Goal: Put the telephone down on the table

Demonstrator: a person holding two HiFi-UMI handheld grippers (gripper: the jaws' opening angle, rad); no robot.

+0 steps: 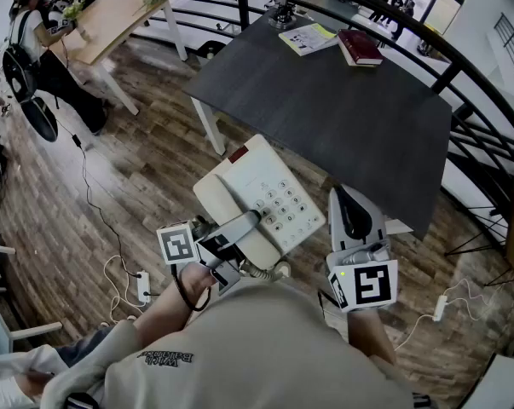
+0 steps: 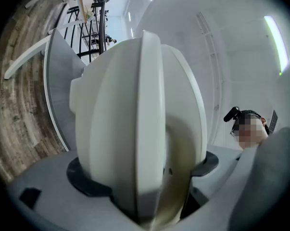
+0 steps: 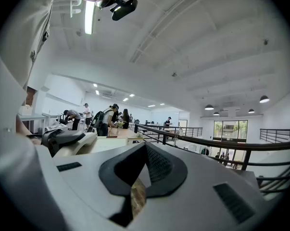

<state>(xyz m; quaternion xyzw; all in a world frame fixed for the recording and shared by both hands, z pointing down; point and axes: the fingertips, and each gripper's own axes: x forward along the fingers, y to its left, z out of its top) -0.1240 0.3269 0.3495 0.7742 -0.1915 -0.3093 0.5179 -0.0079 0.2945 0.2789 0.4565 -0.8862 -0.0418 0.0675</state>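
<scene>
The dark table [image 1: 342,118] is bare nearby; a red book [image 1: 360,47] and papers [image 1: 307,38] occupy its far edge.

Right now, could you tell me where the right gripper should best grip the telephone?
Probably the telephone's right edge beside the keypad, coming from the right: that rim faces the right gripper, and the left gripper holds the near end.

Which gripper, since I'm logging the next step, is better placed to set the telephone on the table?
Left. The left gripper clamps the telephone near the dark table; the right gripper is shut and empty.
</scene>
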